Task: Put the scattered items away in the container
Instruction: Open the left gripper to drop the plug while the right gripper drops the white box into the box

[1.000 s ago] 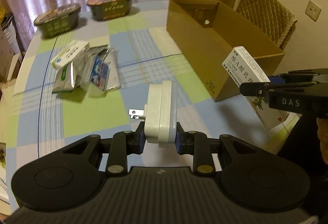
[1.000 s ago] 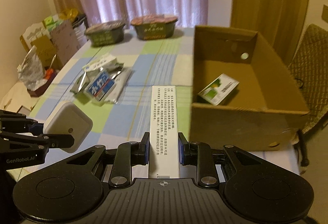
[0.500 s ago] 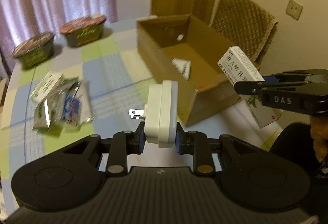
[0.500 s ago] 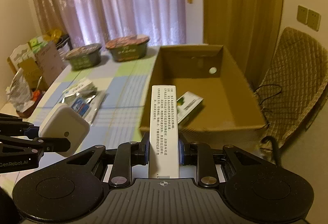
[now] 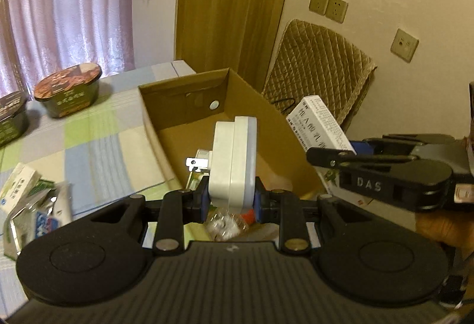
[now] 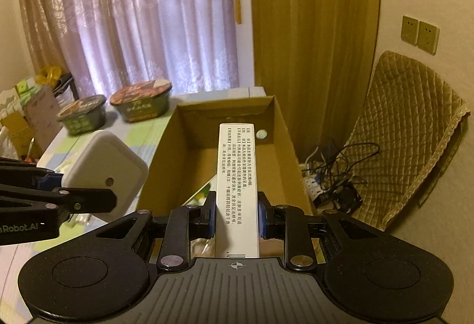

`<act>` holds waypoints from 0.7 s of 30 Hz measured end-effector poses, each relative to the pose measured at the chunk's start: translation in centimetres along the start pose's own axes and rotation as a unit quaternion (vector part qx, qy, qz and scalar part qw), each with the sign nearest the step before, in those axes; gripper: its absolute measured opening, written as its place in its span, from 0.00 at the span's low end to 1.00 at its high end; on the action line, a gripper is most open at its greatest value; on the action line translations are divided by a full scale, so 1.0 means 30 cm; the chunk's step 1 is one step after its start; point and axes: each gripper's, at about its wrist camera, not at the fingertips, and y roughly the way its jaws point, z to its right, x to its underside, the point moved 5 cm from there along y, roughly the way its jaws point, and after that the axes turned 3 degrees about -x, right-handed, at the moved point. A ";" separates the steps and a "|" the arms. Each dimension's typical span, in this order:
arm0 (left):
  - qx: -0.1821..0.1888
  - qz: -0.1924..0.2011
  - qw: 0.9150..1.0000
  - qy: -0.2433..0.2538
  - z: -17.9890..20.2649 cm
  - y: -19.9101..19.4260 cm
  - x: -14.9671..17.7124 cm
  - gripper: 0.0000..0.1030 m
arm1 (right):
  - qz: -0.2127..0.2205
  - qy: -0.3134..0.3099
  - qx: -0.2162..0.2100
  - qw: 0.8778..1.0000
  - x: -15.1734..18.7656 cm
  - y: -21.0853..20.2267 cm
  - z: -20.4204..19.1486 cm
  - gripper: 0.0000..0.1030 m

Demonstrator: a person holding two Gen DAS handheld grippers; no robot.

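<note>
Gripping a white plug adapter point(image 5: 232, 159) between its two fingers, the left gripper point(image 5: 231, 201) is holding it upright over the near end of the open cardboard box point(image 5: 183, 104), the metal prongs sticking out to the left. Its jaws are pressing on the adapter's lower flanks. The right gripper point(image 6: 237, 218) is clamping a long white medicine box point(image 6: 238, 187) that is pointing forward over the box opening, printed text facing up. In the left wrist view this gripper is reaching in from the right, a hand point(image 5: 441, 227) showing below it. Some items are already lying on the carton's floor beneath both loads, partly hidden. A pile of packets point(image 5: 32, 205) is sitting on the checked tablecloth point(image 5: 97, 146) to the left of the carton, and two instant noodle bowls point(image 6: 140, 103) are standing farther back near the curtain point(image 6: 133, 12).
</note>
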 end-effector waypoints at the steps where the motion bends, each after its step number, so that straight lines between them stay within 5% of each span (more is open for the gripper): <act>1: 0.000 -0.001 1.000 -0.001 0.004 0.019 -0.011 0.22 | 0.000 0.000 0.000 1.000 -0.009 0.010 0.010 0.28; 21: -0.001 -0.037 0.999 0.001 0.005 0.232 0.004 0.22 | -0.029 0.012 -0.001 0.999 0.015 0.161 0.103 0.28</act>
